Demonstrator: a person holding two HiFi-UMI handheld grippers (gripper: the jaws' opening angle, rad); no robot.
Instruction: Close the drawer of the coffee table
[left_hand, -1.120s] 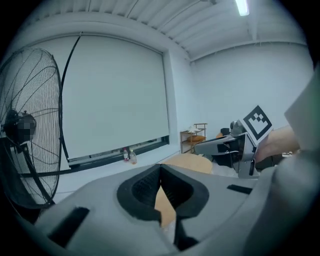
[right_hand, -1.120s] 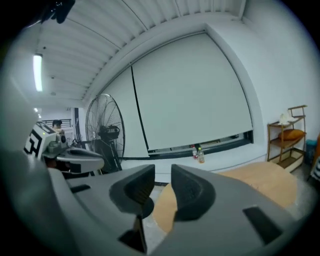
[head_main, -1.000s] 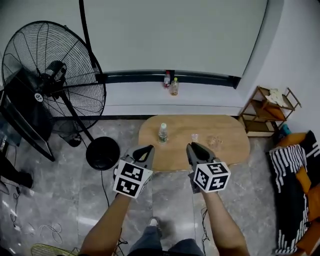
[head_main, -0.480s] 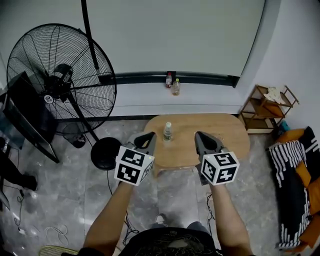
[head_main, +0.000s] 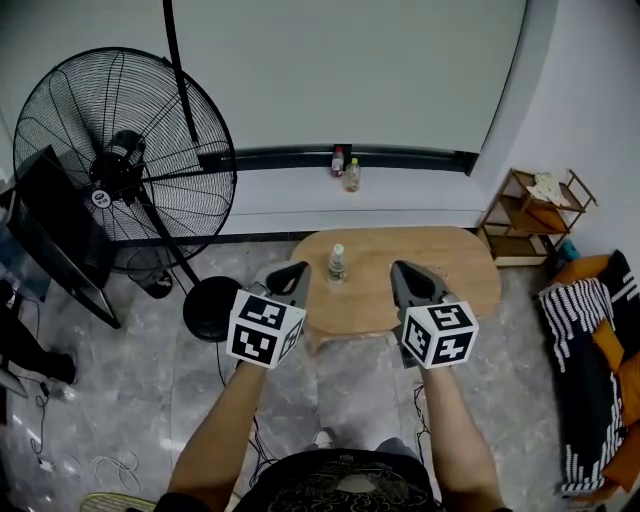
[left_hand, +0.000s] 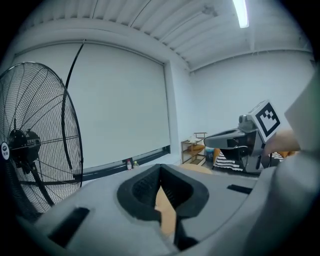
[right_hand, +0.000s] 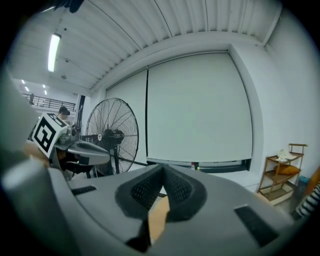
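Observation:
The oval wooden coffee table (head_main: 470, 270) stands on the grey floor ahead of me, with a small bottle (head_main: 337, 262) on its left part. No drawer shows in any view; my grippers cover the table's near edge. My left gripper (head_main: 291, 273) and right gripper (head_main: 404, 273) hang side by side in the air in front of the table, both shut and empty. In the left gripper view the left gripper (left_hand: 160, 167) has its pads meeting, with the table a tan sliver behind them. The right gripper (right_hand: 163, 167) looks the same in its own view.
A large black floor fan (head_main: 120, 165) with a round base (head_main: 212, 305) stands at the left, beside a dark panel (head_main: 50, 240). Two bottles (head_main: 345, 170) sit on the window ledge. A wooden shelf (head_main: 535, 225) and striped cushions (head_main: 590, 370) are at the right. Cables lie on the floor.
Both grippers have risen and now sit higher against the table. The right gripper now hides the glasses on the table. Over the last half second, little has changed.

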